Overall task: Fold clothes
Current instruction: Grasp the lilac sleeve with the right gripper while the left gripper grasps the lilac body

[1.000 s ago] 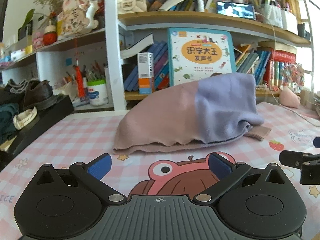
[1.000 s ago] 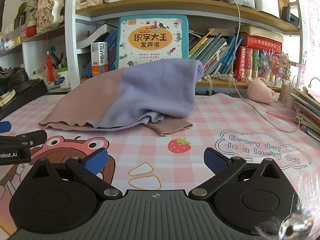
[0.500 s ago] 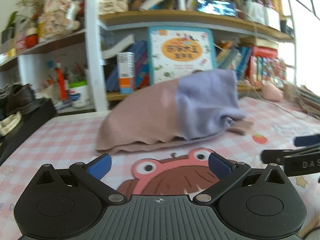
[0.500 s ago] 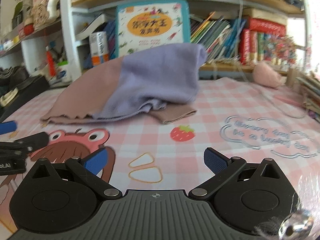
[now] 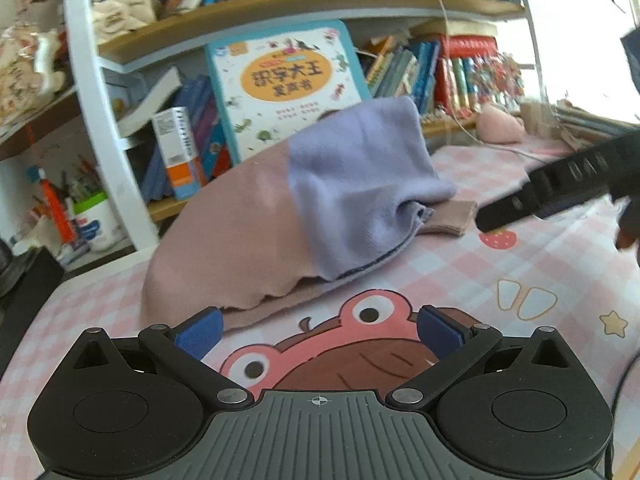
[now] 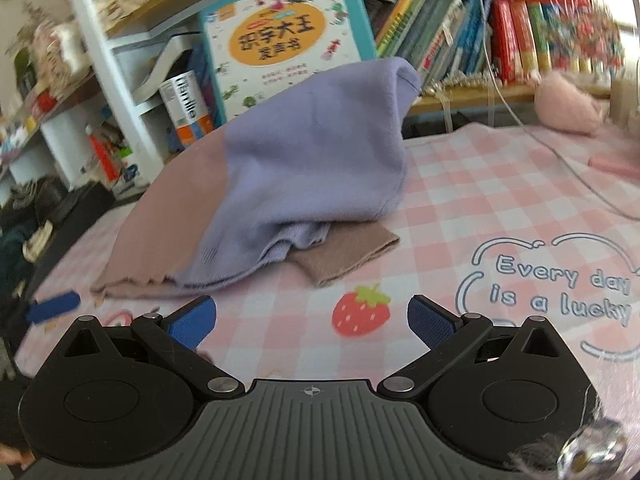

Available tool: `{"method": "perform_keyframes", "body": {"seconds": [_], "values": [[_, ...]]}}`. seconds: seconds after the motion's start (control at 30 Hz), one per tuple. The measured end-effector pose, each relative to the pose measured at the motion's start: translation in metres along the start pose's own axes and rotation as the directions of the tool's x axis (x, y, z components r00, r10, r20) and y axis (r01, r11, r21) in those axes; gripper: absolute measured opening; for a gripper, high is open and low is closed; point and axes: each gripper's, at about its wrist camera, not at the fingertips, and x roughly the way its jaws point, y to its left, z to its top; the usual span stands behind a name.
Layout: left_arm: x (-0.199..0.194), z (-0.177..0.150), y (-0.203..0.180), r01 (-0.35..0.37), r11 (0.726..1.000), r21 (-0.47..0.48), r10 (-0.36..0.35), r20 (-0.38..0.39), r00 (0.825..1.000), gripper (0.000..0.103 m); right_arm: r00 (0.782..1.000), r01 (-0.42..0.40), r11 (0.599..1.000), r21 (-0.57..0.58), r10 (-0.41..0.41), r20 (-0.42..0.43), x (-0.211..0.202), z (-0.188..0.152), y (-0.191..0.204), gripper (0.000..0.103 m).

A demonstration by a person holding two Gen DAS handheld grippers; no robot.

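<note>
A tall white-framed bookshelf (image 5: 92,92) crammed with books fills the background behind the desk. The desk is covered by a pink-and-white checked cloth (image 6: 460,208) printed with a pink cartoon frog (image 5: 360,344), a red strawberry (image 6: 362,312) and the words "Every day is a lucky", the rest cut off at the frame edge.

On this cloth, toward the back near the shelf, lies the soft knitted garment in dusty pink and lilac (image 5: 320,204) (image 6: 280,184), heaped in a mound rather than flat. Its long axis runs left to right across the desk: the pink part with a wavy hem spreads to the left, the lilac part rises to a peak on the right, and a tan-pink ribbed cuff (image 6: 348,252) pokes out toward the right front.

Behind it stands a teal-edged children's book (image 6: 276,40) with Chinese characters on an orange oval; the blur makes them hard to read with certainty. Beside it a white and orange box (image 6: 188,108) shows lettering that seems to read "usmile".

The left gripper (image 5: 318,330) has its blue-padded fingers wide apart, holding nothing, just short of the pink hem. The right gripper (image 6: 312,320) likewise has its fingers spread and empty, over the strawberry, near the cuff.
</note>
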Motion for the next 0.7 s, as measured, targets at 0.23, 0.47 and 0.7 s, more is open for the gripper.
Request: {"method": "perform_keyframes", "body": {"seconds": [0.23, 0.47, 0.7], "values": [[0.022, 0.009, -0.001, 0.049, 0.998, 0.047, -0.047, -0.037, 0.998, 0.103, 0.995, -0.084, 0.992, 0.093, 0.088, -0.045, 0.032, 0.029, -0.025, 0.102], [0.040, 0.024, -0.007, 0.115, 0.990, 0.083, -0.112, -0.031, 0.993, 0.102, 0.991, -0.121, 0.981, 0.154, 0.128, -0.032, 0.067, 0.057, -0.046, 0.083], [0.063, 0.037, -0.013, 0.158, 0.984, 0.079, -0.156, -0.028, 0.987, 0.093, 0.990, -0.130, 0.970, 0.204, 0.137, -0.020, 0.095, 0.069, -0.061, 0.071]]}}
